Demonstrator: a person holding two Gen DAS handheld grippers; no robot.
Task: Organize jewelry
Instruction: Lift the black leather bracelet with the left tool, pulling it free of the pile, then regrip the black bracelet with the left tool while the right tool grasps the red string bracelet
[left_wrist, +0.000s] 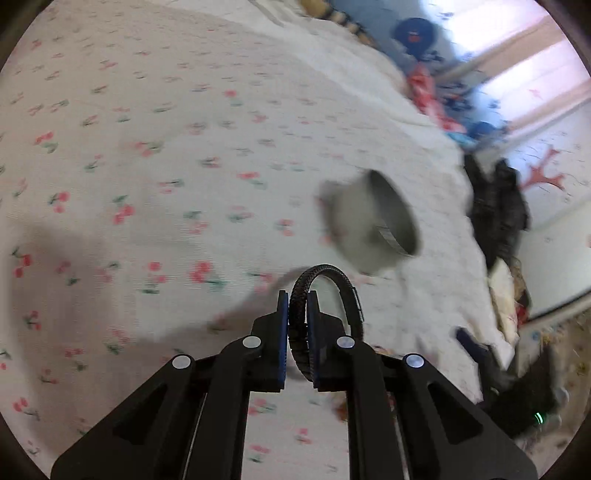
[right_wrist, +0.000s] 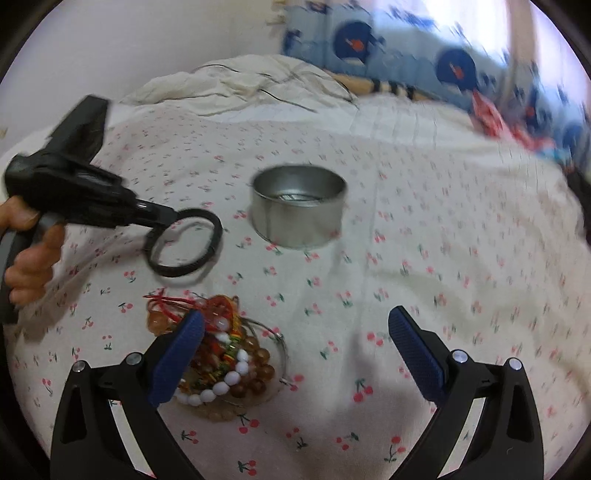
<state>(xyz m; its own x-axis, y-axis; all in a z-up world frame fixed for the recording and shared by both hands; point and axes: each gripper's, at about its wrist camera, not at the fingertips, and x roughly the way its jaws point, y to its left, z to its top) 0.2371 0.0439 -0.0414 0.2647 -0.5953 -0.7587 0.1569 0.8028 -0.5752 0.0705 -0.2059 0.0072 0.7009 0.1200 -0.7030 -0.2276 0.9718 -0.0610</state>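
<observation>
My left claw (left_wrist: 297, 299) pinches the black bracelet (left_wrist: 325, 280); I centre it over the tin (left_wrist: 373, 225) ahead before releasing; right claw (right_wrist: 295, 321) spread.

Bedding and clutter around my work area

Under and ahead of my grippers I see a cherry-print sheet (right_wrist: 424, 229); beyond it a rumpled cream quilt (right_wrist: 236, 81), blue patterned fabric (right_wrist: 406, 40) far right, dark clothing (left_wrist: 495, 206) right of my left gripper.
</observation>
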